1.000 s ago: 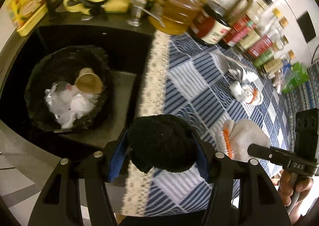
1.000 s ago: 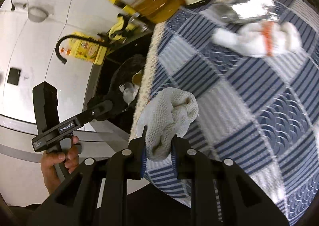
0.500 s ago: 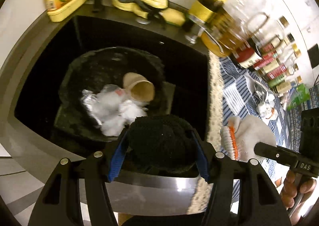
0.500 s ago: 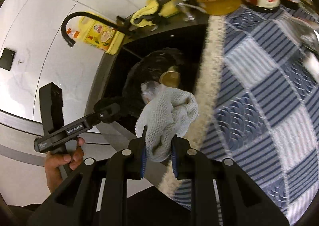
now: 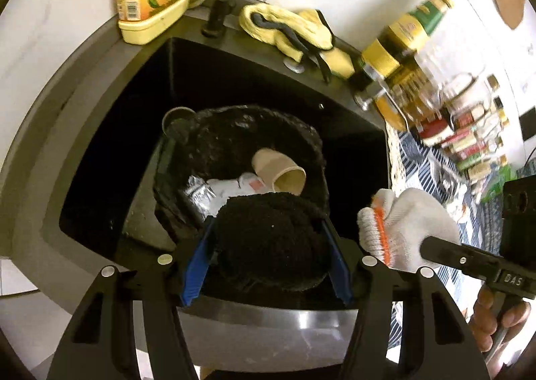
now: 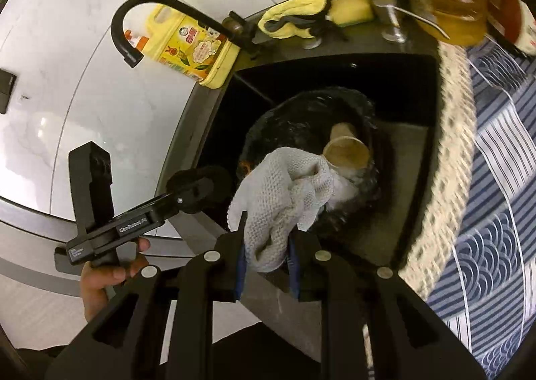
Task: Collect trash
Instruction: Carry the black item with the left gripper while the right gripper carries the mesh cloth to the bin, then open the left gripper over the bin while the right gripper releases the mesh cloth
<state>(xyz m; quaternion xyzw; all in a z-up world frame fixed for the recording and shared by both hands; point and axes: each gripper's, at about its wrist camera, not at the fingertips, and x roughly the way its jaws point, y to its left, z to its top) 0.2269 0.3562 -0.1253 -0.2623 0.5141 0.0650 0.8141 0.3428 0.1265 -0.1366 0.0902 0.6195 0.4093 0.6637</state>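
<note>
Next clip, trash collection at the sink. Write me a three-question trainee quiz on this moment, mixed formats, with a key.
1. True or false: the left hand-held gripper holds a black knitted item.
2. What does the right hand-held gripper grip? A) paper cup B) white knitted glove C) yellow cloth
3. Fill in: the black-lined bin stands inside the ____.

Key: 1 true; 2 B; 3 sink.

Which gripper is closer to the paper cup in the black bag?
Hard to call; the left gripper with its black wad seems marginally nearer the paper cup. The right gripper, holding the white glove, hovers alongside.
</note>
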